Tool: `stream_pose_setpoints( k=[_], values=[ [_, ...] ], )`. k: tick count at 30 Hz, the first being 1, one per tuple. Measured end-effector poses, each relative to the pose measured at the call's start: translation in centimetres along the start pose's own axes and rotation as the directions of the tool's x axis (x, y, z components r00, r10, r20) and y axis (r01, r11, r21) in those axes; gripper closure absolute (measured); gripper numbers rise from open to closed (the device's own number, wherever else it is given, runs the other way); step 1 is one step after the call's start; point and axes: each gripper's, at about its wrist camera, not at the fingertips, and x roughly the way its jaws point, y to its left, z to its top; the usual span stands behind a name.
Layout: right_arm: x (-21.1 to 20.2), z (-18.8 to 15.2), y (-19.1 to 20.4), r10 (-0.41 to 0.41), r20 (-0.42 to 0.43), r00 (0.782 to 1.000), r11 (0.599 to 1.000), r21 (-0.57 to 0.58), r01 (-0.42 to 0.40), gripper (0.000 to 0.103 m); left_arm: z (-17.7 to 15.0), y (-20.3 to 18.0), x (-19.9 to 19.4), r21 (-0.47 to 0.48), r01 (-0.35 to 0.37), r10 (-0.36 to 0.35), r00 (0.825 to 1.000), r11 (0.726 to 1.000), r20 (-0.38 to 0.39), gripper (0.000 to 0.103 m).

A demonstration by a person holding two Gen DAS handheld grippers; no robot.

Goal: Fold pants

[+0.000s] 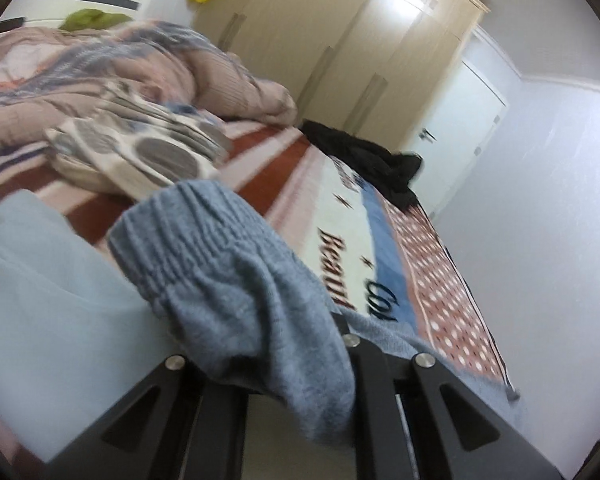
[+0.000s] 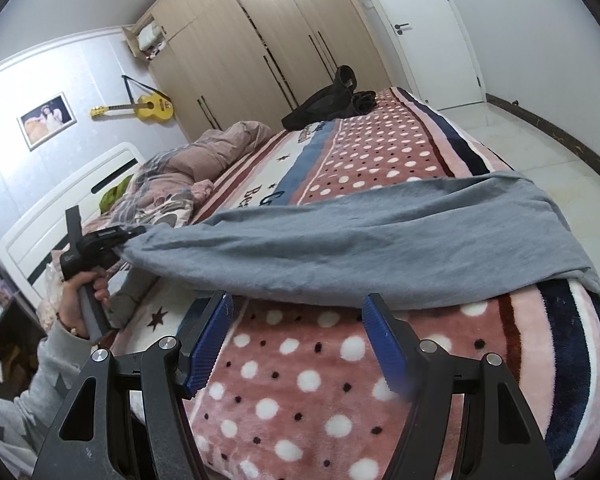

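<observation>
The grey-blue pants [image 2: 340,240] lie stretched across the patterned bed blanket [image 2: 300,384], one end draped over the bed's right edge. My left gripper [image 2: 130,236] is shut on the ribbed cuff end and lifts it off the bed at the left. In the left wrist view the ribbed cuff [image 1: 228,280] hangs bunched between the black jaws of my left gripper [image 1: 296,344], hiding the fingertips. My right gripper [image 2: 296,344] is open and empty, its blue pads [image 2: 210,344] just in front of the pants' near edge, above the polka-dot blanket.
A black garment [image 2: 332,100] lies at the bed's far end. A rumpled pink quilt [image 2: 204,148] and a patterned pillow [image 1: 140,152] lie near the white headboard [image 2: 72,208]. Wardrobes [image 2: 260,40] line the far wall. Tiled floor [image 2: 540,132] runs on the right.
</observation>
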Motion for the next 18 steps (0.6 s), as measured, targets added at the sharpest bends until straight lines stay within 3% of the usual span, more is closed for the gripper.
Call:
stream_pose_setpoints(
  k=[5, 10, 14, 18],
  values=[
    [0.7, -0.1, 1.0, 0.003, -0.026, 1.000, 1.000, -0.024, -0.004, 0.039, 2.3, 4.1, -3.3, 0.001, -0.112, 0.111, 0.990, 0.994, 0.089, 0.096],
    [1.8, -0.2, 2.0, 0.020, -0.044, 0.999, 0.999, -0.030, -0.021, 0.039, 3.6, 8.5, -5.0, 0.001, -0.190, 0.189, 0.978, 0.982, 0.089, 0.096],
    [2.5, -0.2, 2.9, 0.022, -0.051, 0.998, 0.999, -0.037, -0.024, 0.039, 4.2, 9.8, -6.0, -0.010, -0.205, 0.205, 0.973, 0.979, 0.111, 0.096],
    [2.5, -0.2, 3.4, 0.033, -0.050, 0.998, 0.998, -0.043, -0.035, 0.039, 4.8, 7.8, -7.3, 0.009, -0.147, 0.144, 0.978, 0.989, 0.150, 0.097]
  ],
)
